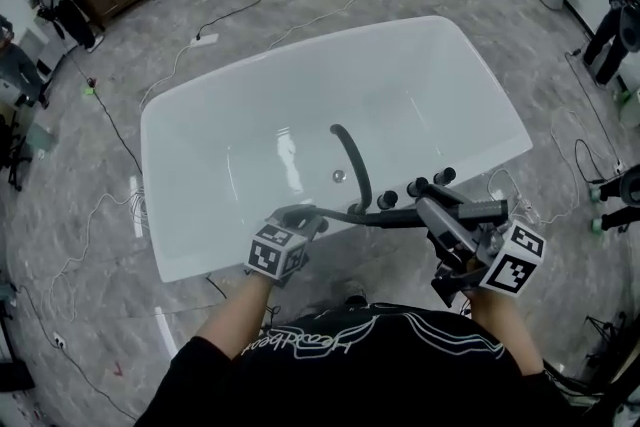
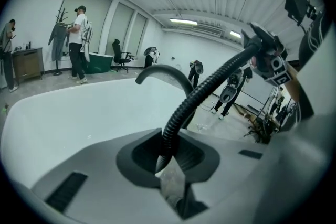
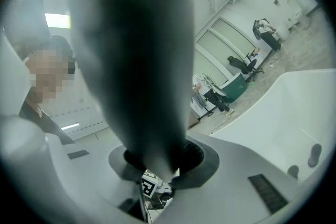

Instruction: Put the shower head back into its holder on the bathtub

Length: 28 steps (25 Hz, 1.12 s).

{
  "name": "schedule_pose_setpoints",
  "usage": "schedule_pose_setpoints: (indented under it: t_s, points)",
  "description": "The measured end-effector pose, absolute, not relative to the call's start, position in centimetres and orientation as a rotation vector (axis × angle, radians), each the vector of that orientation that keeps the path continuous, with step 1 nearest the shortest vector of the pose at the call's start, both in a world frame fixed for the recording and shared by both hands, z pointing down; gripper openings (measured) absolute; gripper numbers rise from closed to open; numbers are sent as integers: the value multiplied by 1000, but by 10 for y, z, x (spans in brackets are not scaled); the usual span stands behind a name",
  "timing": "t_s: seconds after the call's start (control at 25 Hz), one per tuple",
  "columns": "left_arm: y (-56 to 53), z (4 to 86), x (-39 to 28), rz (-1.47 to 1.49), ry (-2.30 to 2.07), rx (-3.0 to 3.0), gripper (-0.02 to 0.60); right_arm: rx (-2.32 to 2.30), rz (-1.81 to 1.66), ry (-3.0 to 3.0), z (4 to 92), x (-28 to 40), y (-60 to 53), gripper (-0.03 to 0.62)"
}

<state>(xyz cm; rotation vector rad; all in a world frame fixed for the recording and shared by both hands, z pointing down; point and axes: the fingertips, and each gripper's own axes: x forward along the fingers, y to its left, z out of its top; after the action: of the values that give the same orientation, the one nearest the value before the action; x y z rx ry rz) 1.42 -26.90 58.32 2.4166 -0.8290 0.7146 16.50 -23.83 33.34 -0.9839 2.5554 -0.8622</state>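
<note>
**A:** Where is the shower head?

**B:** The shower head is in the right gripper, lying about level over the bathtub's near rim, toward its right corner. In the right gripper view its dark, blurred body fills the gap, and the fingers are closed on it, partway in with the handle between them.

**A:** And the left gripper?

**B:** The left gripper is at the same near rim, closer to the middle. Its fingers are pinched nearly together on the black ribbed hose. From there the hose climbs up and to the right, to the right gripper.

**A:** What is on the rim between them?

**B:** A curved black faucet spout arches over the basin, and a few black round knobs stand just right of it, close beside the shower head. I cannot tell which fitting is the holder.

**A:** Do the grippers see each other?

**B:** Yes. The left gripper's marker cube shows low between the right fingers.
</note>
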Motion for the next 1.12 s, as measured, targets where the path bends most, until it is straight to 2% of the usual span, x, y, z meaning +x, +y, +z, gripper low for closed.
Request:
schedule_pose_setpoints:
  t_s: [0.12,0.36,0.72,0.8,0.84,0.92,0.96,1.12]
  points:
    - [-250,601,17,755,-756,2401,48,-1025,-892,2525,340,157,-225,104]
    - [-220,629,15,780,-686,2332,174,-1126,-936,2469,347,155,-207,104]
    - [-198,615,-9,589,-694,2305,181,-1332,-907,2452,376,144,-195,104]
    - [-196,599,-19,518,-714,2303,158,-1380,-863,2480,385,136,-197,104]
    - [-196,589,-24,481,-732,2303,127,-1401,-834,2503,389,130,-199,104]
    - [-194,566,-34,418,-751,2312,26,-1434,-766,2568,398,117,-203,104]
    - [-192,553,-37,387,-749,2322,9,-1447,-729,2606,403,110,-205,104]
    - [-182,496,-45,302,-722,2414,5,-1470,-601,2756,428,87,-217,104]
